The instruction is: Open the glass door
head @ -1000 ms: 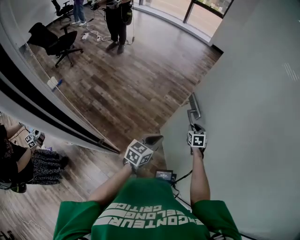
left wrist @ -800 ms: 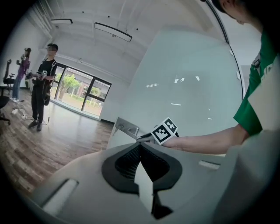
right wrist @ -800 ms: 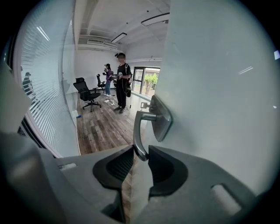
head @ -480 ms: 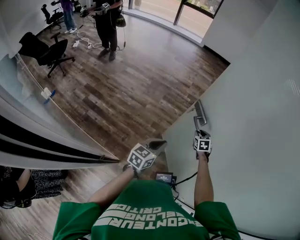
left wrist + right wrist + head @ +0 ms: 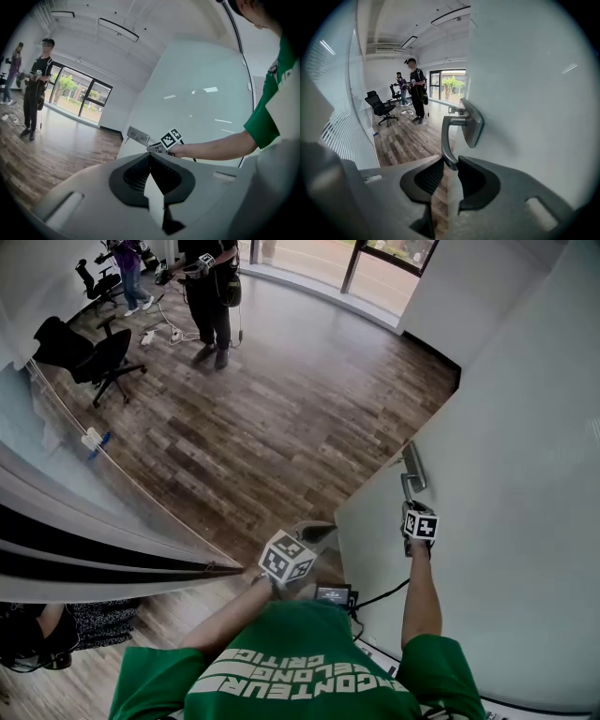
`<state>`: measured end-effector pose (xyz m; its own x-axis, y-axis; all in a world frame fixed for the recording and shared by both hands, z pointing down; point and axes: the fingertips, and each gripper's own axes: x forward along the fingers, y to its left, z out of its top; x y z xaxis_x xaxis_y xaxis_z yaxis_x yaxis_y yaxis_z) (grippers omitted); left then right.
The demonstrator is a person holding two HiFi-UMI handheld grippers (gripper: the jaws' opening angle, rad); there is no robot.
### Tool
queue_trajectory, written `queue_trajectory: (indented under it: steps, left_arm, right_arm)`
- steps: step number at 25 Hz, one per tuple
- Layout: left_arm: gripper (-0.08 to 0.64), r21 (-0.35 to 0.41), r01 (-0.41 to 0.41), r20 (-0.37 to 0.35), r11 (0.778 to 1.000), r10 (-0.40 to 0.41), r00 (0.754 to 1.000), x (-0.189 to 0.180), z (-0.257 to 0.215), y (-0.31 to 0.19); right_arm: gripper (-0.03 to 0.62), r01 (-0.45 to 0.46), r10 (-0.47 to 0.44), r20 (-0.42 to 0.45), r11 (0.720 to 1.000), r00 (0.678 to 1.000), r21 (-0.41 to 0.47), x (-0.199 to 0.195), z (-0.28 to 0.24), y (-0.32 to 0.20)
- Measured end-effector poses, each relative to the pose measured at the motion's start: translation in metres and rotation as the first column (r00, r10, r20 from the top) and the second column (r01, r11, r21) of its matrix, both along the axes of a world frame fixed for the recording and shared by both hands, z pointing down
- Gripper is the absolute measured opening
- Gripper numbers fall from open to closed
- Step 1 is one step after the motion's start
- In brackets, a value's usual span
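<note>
The frosted glass door point(image 5: 506, 456) stands ajar at the right, edge-on toward me. Its metal lever handle point(image 5: 410, 476) hangs on a plate near the door's edge. My right gripper point(image 5: 411, 501) is on the free end of that handle point(image 5: 451, 140); its jaws are closing, and the handle tip sits between them with both pads against it. My left gripper point(image 5: 319, 530) hangs lower left of the door edge, shut and holding nothing. In the left gripper view its jaws point(image 5: 150, 155) point at the door and at the right gripper point(image 5: 157, 148).
A glass partition with blinds point(image 5: 84, 531) runs along the left. Wooden floor point(image 5: 272, 418) lies beyond the doorway. Two people point(image 5: 208, 287) and an office chair point(image 5: 84, 348) stand far back. A small device with a cable point(image 5: 333, 594) hangs at my waist.
The door has swung further open: its edge, the handle and my right gripper have shifted right and down in the head view. The left gripper has drifted slightly right.
</note>
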<state>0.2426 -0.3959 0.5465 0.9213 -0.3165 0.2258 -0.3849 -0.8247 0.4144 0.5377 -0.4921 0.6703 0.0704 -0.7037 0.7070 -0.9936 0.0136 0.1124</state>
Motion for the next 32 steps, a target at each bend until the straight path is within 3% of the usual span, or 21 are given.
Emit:
queue_trajectory:
  steps: [8,32]
  left_arm:
    - [0.017,-0.013,-0.011,0.016,1.000,0.011,1.000,0.025,0.006,-0.015]
    - [0.017,-0.024,-0.142,0.054,0.990,0.143,0.988,0.168,0.014,-0.028]
  right_arm:
    - [0.080,-0.029,0.029,-0.016,1.000,0.999,-0.002,0.021,0.004,-0.002]
    - [0.080,-0.140,0.140,-0.018,0.989,0.990,0.043,0.096,0.005,-0.015]
